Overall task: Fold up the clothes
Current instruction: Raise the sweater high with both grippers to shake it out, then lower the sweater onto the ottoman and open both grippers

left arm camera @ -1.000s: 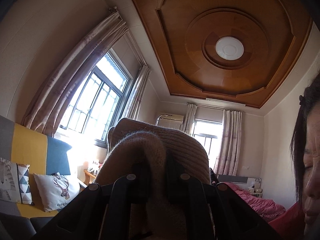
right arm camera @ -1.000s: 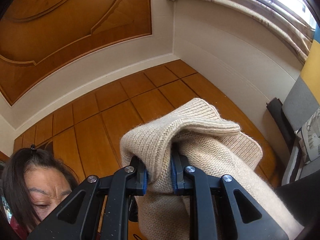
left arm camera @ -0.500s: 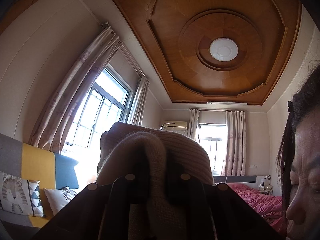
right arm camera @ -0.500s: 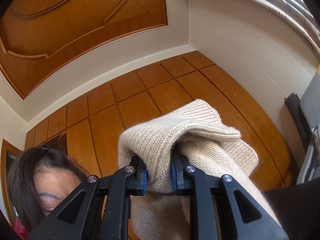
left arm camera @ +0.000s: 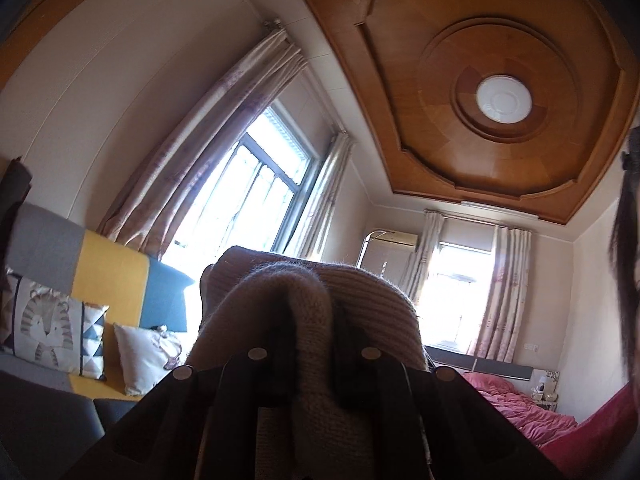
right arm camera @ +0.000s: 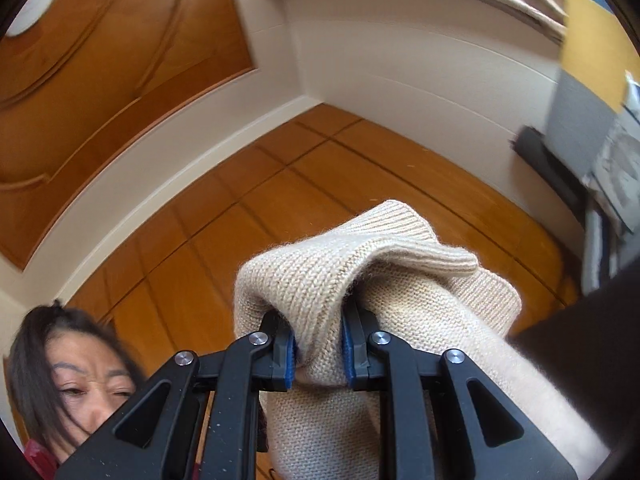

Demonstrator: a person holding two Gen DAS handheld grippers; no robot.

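- The left gripper (left arm camera: 314, 344), a black two-finger tool, points upward toward the ceiling and pinches a bunched fold of the beige ribbed knit sweater (left arm camera: 312, 320); the wool bulges over its tips and hides the pads.
- To the left of that gripper, lower down, a grey, yellow and blue panelled sofa back (left arm camera: 100, 268) carries a cushion printed with a striped animal (left arm camera: 48, 328) and a plain white cushion (left arm camera: 146, 352).
- Above and behind it stands a tall barred window (left arm camera: 248, 208) flanked by pale pink curtains (left arm camera: 200, 152).
- High to its right, a round white ceiling lamp (left arm camera: 504, 99) sits in a carved wooden ceiling panel (left arm camera: 520, 20).
- Low to its right lies a bed with a pink quilt (left arm camera: 516, 404).
- The right gripper (right arm camera: 318, 354), black with blue pads (right arm camera: 289, 360), is clamped on another thick fold of the same sweater (right arm camera: 360, 264), which drapes down between and to the right of its fingers.
- Left of and below this gripper, a person with dark hair (right arm camera: 44, 344) leans in.
- Behind it spread orange wooden wall panels (right arm camera: 280, 208).
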